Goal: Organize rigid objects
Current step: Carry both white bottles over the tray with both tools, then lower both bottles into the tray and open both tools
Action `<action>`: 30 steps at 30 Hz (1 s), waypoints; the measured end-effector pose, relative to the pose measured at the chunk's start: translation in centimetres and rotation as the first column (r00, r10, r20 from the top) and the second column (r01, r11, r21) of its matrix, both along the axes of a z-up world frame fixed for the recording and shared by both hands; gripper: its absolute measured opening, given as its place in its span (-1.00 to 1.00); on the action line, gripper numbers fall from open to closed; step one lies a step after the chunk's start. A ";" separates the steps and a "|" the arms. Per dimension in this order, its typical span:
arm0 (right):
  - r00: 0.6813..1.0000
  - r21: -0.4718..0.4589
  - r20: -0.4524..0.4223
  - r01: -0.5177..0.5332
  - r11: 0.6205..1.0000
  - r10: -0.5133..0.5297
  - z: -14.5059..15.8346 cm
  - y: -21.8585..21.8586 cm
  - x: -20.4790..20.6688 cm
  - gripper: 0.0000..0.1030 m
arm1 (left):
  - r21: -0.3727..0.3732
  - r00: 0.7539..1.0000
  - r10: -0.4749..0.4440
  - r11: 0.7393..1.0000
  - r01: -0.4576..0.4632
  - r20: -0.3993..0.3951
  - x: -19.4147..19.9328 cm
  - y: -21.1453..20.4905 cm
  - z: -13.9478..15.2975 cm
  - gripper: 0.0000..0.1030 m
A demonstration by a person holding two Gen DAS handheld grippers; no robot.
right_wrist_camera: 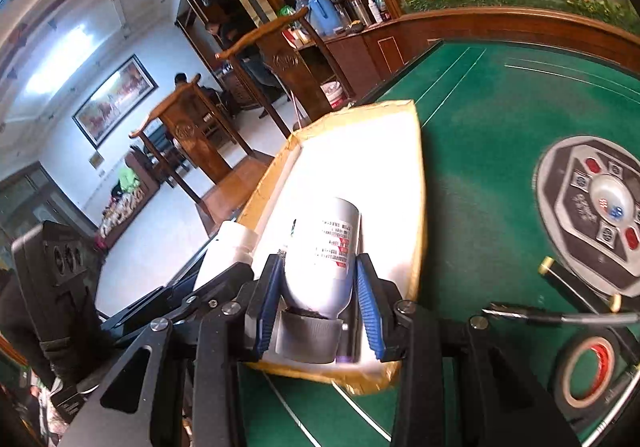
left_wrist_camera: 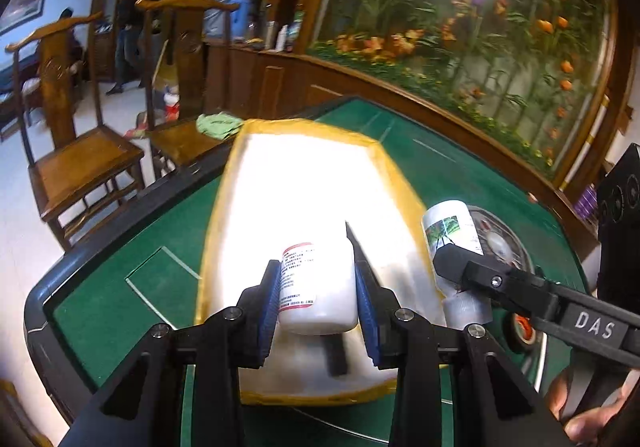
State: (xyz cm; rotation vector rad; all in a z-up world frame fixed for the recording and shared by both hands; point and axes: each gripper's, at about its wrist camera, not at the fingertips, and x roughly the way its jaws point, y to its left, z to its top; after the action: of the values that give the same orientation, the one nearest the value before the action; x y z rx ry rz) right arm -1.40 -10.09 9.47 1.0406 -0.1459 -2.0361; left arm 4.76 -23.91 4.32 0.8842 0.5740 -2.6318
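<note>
A white foam box with yellow taped rims (left_wrist_camera: pixel 218 207) (right_wrist_camera: pixel 419 175) lies on the green table. My left gripper (left_wrist_camera: pixel 317 275) is shut on a white bottle with a red-printed label (left_wrist_camera: pixel 320 287), holding it over the near end of the box. My right gripper (right_wrist_camera: pixel 320 267) is shut on a second white bottle (right_wrist_camera: pixel 326 243) with its grey cap toward the camera, over the box's near right corner. The left wrist view shows that right gripper (left_wrist_camera: pixel 452 267) at the right, gripping its bottle (left_wrist_camera: pixel 446 223) cap down. Seen from the right wrist, the left gripper (right_wrist_camera: pixel 224 275) and its bottle (right_wrist_camera: pixel 230 247) sit at the left.
The green felt table (right_wrist_camera: pixel 480 127) has a round control panel (right_wrist_camera: pixel 600 207) in its middle, with a tape roll (right_wrist_camera: pixel 588 371) and a pen (right_wrist_camera: pixel 560 317) near it. Wooden chairs (left_wrist_camera: pixel 80 167) stand along the table's left side, one with a green cloth (left_wrist_camera: pixel 218 123). People are in the far room.
</note>
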 end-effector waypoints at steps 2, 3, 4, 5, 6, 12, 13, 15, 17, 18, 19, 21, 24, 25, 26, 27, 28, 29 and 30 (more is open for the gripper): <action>1.000 0.022 -0.001 -0.001 1.000 0.001 -0.6 -0.8 -0.1 -0.30 | 0.011 1.000 0.021 1.000 -0.021 0.011 0.0 -0.7 -0.7 -0.28; 1.000 0.043 -0.006 -0.002 0.999 0.002 -0.9 -1.4 -0.2 -0.30 | 0.015 0.999 0.027 0.999 -0.028 0.017 0.0 -0.9 -1.0 -0.28; 1.000 0.059 -0.010 -0.001 0.998 0.002 -1.3 -1.8 -0.3 -0.30 | 0.020 0.999 0.035 0.999 -0.035 0.023 -0.1 -1.1 -1.2 -0.28; 1.000 0.068 -0.008 0.000 0.998 0.001 -1.6 -2.1 -0.4 -0.30 | 0.025 0.999 0.039 0.999 -0.040 0.029 -0.1 -1.5 -1.6 -0.28; 1.000 0.073 -0.001 -0.001 0.997 0.001 -1.9 -2.3 -0.5 -0.30 | 0.029 0.999 0.041 0.999 -0.042 0.035 -0.2 -1.6 -1.8 -0.28; 1.000 0.127 -0.015 -0.011 0.992 0.013 -3.3 -3.3 -0.3 -0.30 | 0.022 0.997 0.050 0.998 -0.051 0.053 -0.5 -1.9 -2.6 -0.28; 1.000 0.137 -0.027 -0.012 0.990 0.016 -3.4 -3.7 -0.4 -0.30 | 0.020 0.997 0.049 0.999 -0.050 0.053 -0.6 -1.9 -2.6 -0.28; 0.999 0.144 -0.036 -0.016 0.989 0.021 -3.5 -3.9 -0.4 -0.30 | 0.021 0.997 0.047 0.999 -0.048 0.056 -0.6 -2.0 -2.6 -0.27; 0.997 0.169 -0.062 -0.024 0.985 0.035 -3.5 -4.3 -0.1 -0.30 | 0.018 0.997 0.049 0.999 -0.050 0.058 -0.4 -1.9 -2.6 -0.27; 0.996 0.181 -0.075 -0.026 0.983 0.041 -3.5 -4.4 0.1 -0.30 | 0.016 0.997 0.049 0.999 -0.050 0.058 -0.5 -1.9 -2.6 -0.27; 0.996 0.186 -0.081 -0.027 0.982 0.042 -3.5 -4.5 0.2 -0.30 | 0.013 0.997 0.048 0.999 -0.049 0.059 -0.4 -1.7 -2.5 -0.27; 0.994 0.198 -0.096 -0.027 0.980 0.047 -3.6 -4.6 0.4 -0.30 | 0.004 0.997 0.052 0.999 -0.052 0.064 -0.4 -1.6 -2.6 -0.27; 0.993 0.204 -0.104 -0.025 0.979 0.047 -3.6 -4.6 0.5 -0.30 | 0.004 0.997 0.053 0.999 -0.053 0.064 -0.3 -1.5 -2.6 -0.27; 0.993 0.209 -0.110 -0.023 0.978 0.046 -3.5 -4.7 0.6 -0.30 | 0.003 0.996 0.054 0.999 -0.054 0.066 -0.3 -1.5 -2.5 -0.27; 0.992 0.212 -0.114 -0.021 0.977 0.047 -3.5 -4.8 0.5 -0.30 | 0.000 0.996 0.056 0.998 -0.056 0.067 -0.3 -1.5 -2.5 -0.27; 0.992 0.216 -0.119 -0.021 0.976 0.047 -3.6 -4.7 0.6 -0.30 | -0.004 0.996 0.057 0.998 -0.057 0.068 -0.2 -1.4 -2.5 -0.27; 0.991 0.217 -0.122 -0.020 0.976 0.048 -3.5 -4.7 0.6 -0.30 | -0.006 0.996 0.057 0.998 -0.057 0.068 -0.1 -1.5 -2.5 -0.27; 0.991 0.219 -0.123 -0.020 0.976 0.047 -3.5 -4.7 0.7 -0.30 | -0.007 0.996 0.058 0.998 -0.057 0.067 -0.1 -1.5 -2.5 -0.27; 0.991 0.219 -0.124 -0.019 0.975 0.047 -3.6 -4.8 0.6 -0.30 | -0.008 0.996 0.057 0.998 -0.057 0.067 -0.1 -1.5 -2.5 -0.27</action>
State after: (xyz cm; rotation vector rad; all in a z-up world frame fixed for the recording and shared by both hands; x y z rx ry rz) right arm -0.81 -14.84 5.87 1.0325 0.1649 -2.1153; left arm 4.70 -25.39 1.81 0.9368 0.5657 -2.5409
